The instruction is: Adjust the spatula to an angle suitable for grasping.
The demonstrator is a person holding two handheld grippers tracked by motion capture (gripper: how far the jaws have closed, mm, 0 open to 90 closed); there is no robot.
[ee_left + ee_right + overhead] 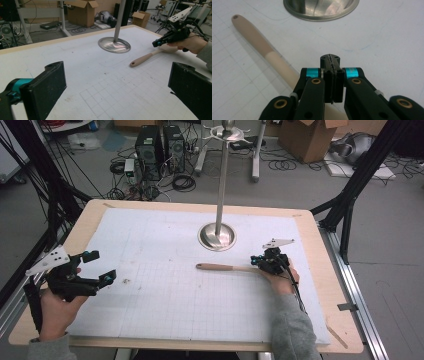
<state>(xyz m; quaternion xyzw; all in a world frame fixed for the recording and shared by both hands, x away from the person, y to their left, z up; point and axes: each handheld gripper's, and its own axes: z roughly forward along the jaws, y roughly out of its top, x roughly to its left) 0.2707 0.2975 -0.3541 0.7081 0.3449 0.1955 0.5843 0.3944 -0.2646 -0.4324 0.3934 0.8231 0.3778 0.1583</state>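
A beige utensil [220, 267] with a long handle lies flat on the white grid mat [165, 305], its handle end pointing left. My right gripper [256, 261] hovers over its right end, jaws shut with nothing between them. In the right gripper view the closed jaws [330, 58] sit just right of the handle [257, 40], which runs under the gripper body. My left gripper [101, 267] is held at the mat's left edge, open and empty. In the left gripper view its open jaws [120, 80] frame the utensil [142, 59] and the right gripper [157, 43] farther off.
A metal stand rises from a round steel base [217, 237] at the middle back of the mat, just beyond the utensil. Its pole [221, 185] carries a hook ring at the top. Wooden table edge [345, 340] surrounds the mat. Cables and boxes lie on the floor behind.
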